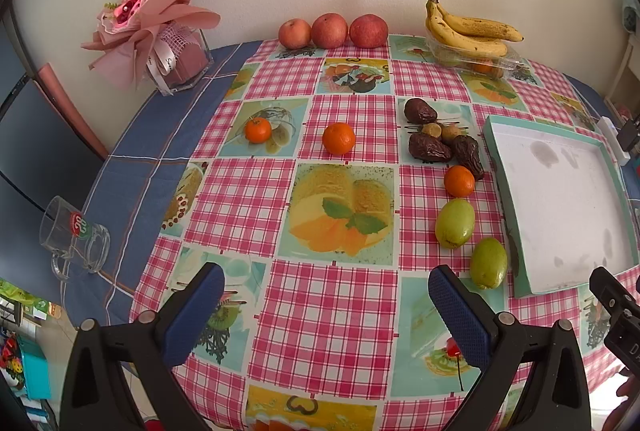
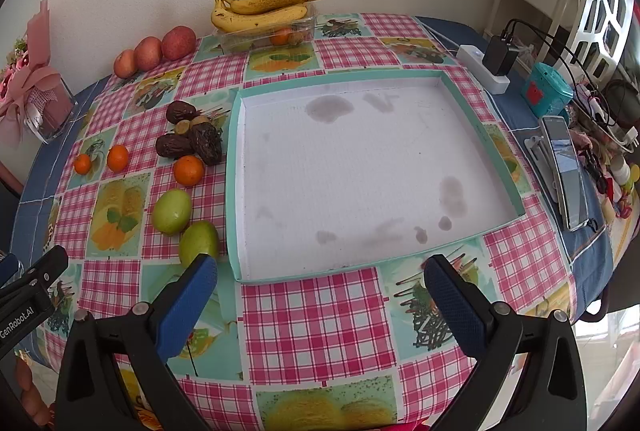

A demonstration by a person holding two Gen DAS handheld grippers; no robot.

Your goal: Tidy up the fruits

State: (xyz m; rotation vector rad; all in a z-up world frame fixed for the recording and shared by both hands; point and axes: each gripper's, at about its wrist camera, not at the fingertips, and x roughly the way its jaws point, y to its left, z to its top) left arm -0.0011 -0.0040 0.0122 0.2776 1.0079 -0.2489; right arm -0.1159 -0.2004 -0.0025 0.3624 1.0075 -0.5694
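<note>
Grippers wait wide open and hold nothing: the left gripper (image 1: pixel 326 305) hangs over the checked tablecloth (image 1: pixel 332 319) and the right gripper (image 2: pixel 320 297) sits just in front of the empty white tray (image 2: pixel 360 171). Two green mangoes (image 2: pixel 172 211) lie just left of the tray, with a tangerine (image 2: pixel 188 170) and soft dark dates (image 2: pixel 205 143) behind them. The mangoes look firm, smooth and a bit slippery, so pinch one gently across its fat middle.

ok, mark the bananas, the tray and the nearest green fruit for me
bananas (image 2: pixel 260 9), right wrist view, middle of the bunch.
tray (image 2: pixel 234 167), right wrist view, left teal wall.
nearest green fruit (image 1: pixel 488 263), left wrist view, centre of its skin.
</note>
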